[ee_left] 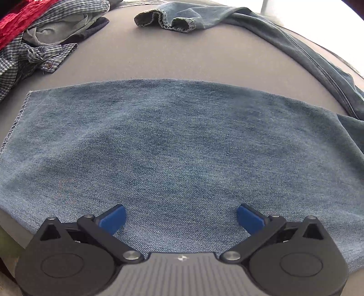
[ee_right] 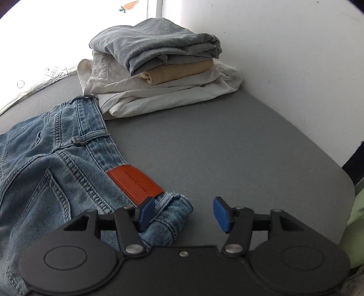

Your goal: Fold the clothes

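Beneath both tools (ee_left: 180, 218) (ee_right: 182, 215) — jeans (ee_left: 173, 145)

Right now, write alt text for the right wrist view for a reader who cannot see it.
The open right gripper hovers over the waistband corner of blue jeans lying on a grey table, beside their orange leather patch. Behind, by a white wall, sits a stack of folded clothes: grey on top, tan below, white underneath.

Grey table (ee_right: 227, 141) against a white wall (ee_right: 284, 57); carrot sticker (ee_right: 129, 5) on the bright surface behind
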`<state>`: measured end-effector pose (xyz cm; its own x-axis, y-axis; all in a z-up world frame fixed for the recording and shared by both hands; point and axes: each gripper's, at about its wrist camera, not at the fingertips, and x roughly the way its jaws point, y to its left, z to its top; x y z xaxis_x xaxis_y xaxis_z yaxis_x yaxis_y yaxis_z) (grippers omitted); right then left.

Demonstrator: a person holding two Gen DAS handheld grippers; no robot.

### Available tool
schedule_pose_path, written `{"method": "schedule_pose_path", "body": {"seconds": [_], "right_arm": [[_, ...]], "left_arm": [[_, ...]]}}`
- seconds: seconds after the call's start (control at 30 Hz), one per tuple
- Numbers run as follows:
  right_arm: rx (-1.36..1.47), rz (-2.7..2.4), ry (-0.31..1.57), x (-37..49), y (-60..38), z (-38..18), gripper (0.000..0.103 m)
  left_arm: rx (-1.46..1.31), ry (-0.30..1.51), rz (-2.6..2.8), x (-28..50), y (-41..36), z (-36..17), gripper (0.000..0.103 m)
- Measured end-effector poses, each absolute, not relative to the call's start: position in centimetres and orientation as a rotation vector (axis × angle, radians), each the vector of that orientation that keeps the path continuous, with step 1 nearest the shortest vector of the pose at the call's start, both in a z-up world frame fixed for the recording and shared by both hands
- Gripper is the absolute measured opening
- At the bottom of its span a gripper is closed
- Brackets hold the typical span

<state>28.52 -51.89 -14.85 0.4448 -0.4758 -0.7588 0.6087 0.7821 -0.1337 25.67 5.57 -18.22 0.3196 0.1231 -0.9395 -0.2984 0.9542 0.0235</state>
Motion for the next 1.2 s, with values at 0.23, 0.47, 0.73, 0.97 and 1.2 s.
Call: {"method": "schedule_pose_path", "body": {"seconds": [0.23, 0.47, 0.73, 0.97, 1.2], "right_arm": [[0.084, -0.584, 0.725, 29.0, -46.1, -9.8, 0.103], [0.209, -0.197, 0.751, 33.0, -37.3, -11.2, 0.103], [0.152, -0.098, 0.87, 34.2, -28.8, -14.8, 0.103], [0.202, -0.287, 0.807, 35.2, -29.5, -16.4, 0.103], [0.14, -0.421, 0.675, 35.9, -28.3, -18.2, 0.103]], "left_arm": [[-0.125, 1.166, 0.213, 25.6, 5.4, -18.3, 0.103], [-0.076, 1.16, 0.083, 25.6, 6.1, -18.0, 0.103], [-0.237, 1.086, 0.019, 25.2, 10.8, -17.0, 0.103], [-0.339, 1.001, 0.082, 27.6, 15.8, -15.9, 0.103], [-0.324, 0.988, 0.043, 33.6, 18.3, -15.7, 0.103]]}}
